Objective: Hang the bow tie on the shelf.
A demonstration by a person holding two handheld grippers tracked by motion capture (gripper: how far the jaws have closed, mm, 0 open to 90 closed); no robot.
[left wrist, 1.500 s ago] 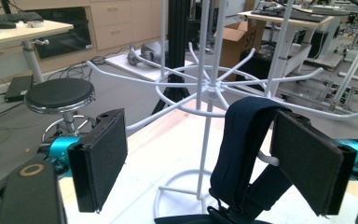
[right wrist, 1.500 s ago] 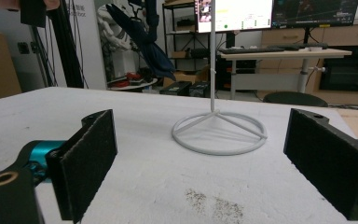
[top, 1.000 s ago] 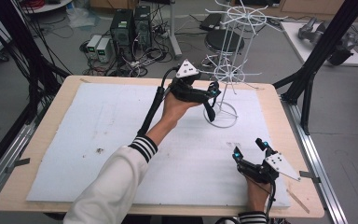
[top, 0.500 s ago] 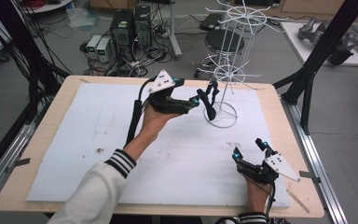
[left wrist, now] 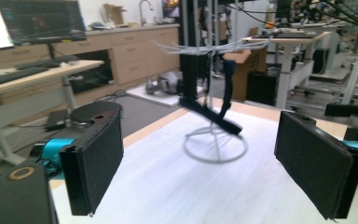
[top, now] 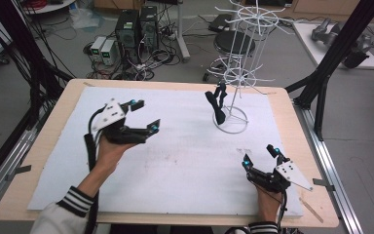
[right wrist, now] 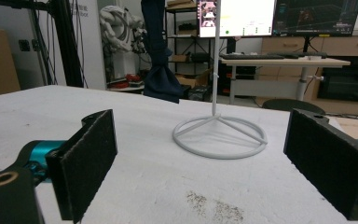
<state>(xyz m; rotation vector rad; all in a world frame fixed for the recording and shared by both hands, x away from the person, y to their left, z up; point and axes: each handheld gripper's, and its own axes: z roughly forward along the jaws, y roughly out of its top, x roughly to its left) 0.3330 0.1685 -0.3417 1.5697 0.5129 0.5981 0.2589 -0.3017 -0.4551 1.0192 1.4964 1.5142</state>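
Note:
A white wire rack (top: 241, 73) stands on its ring base (top: 231, 122) at the back right of the white mat. A dark strap (top: 218, 105) hangs from a lower hook of the rack, its end near the ring; the same strap (left wrist: 223, 98) (right wrist: 158, 56) appears in both gripper views. My left gripper (top: 143, 116) is held above the mat's left half, open and holding nothing, well left of the strap. My right gripper (top: 259, 155) rests low near the front right, open, jaws pointing toward the ring base (right wrist: 220, 135).
The white mat (top: 175, 161) lies on a wooden table (top: 292, 112). Black frame posts (top: 331, 58) rise at the right and left. Computers and cables (top: 131, 34) sit on the floor behind the table. A small dirt smudge (right wrist: 209, 205) marks the mat near my right gripper.
My left gripper let go of the strap, which now hangs on the rack, and drew back left and toward the person, open. The right gripper stayed put.

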